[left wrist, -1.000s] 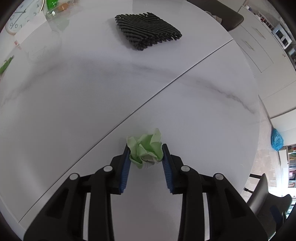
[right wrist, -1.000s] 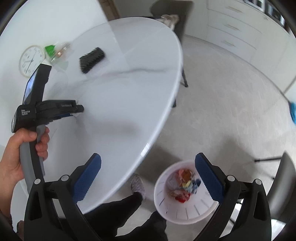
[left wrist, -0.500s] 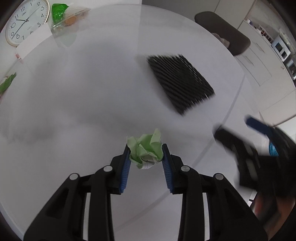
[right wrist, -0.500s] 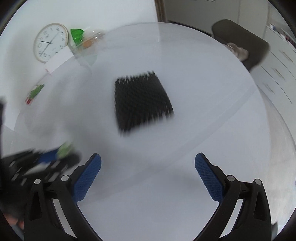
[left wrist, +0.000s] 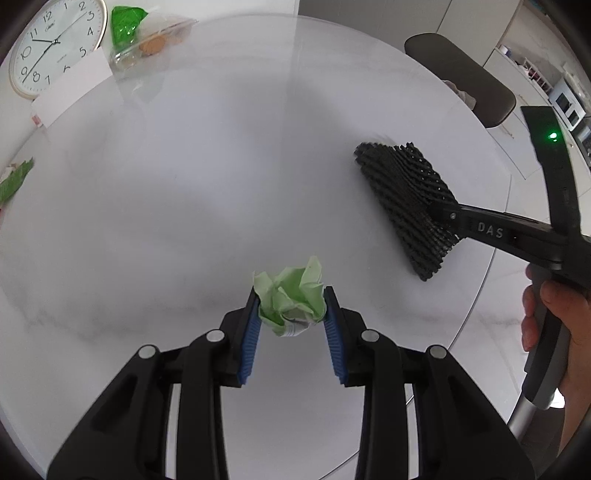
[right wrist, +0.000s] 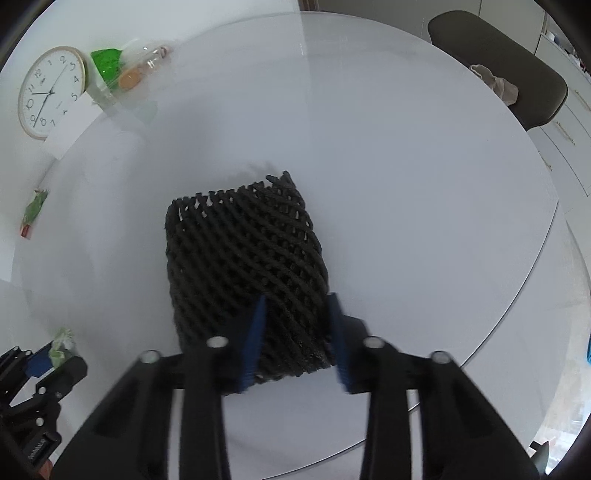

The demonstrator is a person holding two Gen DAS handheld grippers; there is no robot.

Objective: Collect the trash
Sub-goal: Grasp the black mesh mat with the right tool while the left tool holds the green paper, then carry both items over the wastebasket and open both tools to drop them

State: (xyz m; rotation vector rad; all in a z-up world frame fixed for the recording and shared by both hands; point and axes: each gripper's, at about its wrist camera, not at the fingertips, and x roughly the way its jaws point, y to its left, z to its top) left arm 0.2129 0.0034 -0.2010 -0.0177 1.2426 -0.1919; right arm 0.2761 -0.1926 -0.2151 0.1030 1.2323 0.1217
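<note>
2 claws work the white table (left wrist: 166,192). My left claw (left wrist: 290,314) grips a crumpled green paper ball (left wrist: 291,299); my right claw (right wrist: 297,332) is closing on the black foam net (right wrist: 243,258) at its near edge.

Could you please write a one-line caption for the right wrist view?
Right gripper closing on black foam netting lying on the round white table.

A round white table (right wrist: 424,221) with faint grey marble veins fills most of both views, and a thin seam runs across its right part. A dark chair (right wrist: 509,62) stands at the far edge with a pale cloth (right wrist: 496,83) on its seat. Behind it are white cabinets (left wrist: 476,22), and a round wall clock (left wrist: 55,44) leans at the left.
</note>
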